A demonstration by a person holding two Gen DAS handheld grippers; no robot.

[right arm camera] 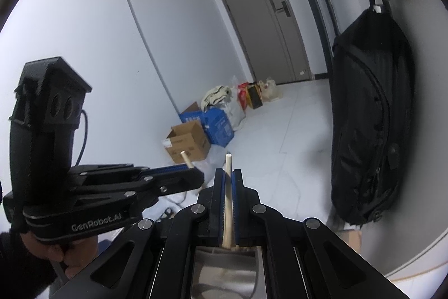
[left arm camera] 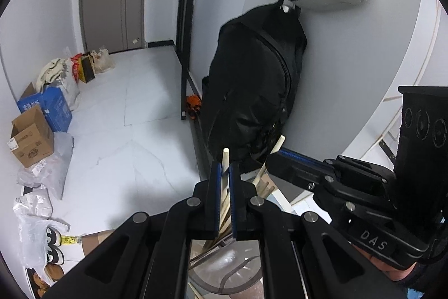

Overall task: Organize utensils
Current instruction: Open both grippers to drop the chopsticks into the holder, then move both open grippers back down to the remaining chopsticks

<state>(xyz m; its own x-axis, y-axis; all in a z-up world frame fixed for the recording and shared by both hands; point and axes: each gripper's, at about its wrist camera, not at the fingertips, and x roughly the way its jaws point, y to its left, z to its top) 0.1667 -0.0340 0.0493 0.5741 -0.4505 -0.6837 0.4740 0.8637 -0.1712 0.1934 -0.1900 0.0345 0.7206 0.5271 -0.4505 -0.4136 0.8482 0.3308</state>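
Side by side above a metal holder (right arm camera: 228, 268), the left gripper (left arm camera: 226, 175) and right gripper (right arm camera: 228, 178) each clamp one upright wooden chopstick (left arm camera: 225, 156) (right arm camera: 228, 161), open floor (left arm camera: 126, 131) ahead.

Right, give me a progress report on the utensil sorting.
In hand: the left gripper and the right gripper are each shut on a chopstick, both raised. Done: nothing visibly sorted. Left: more wooden sticks are bunched below the left fingers; their destination is not in view.
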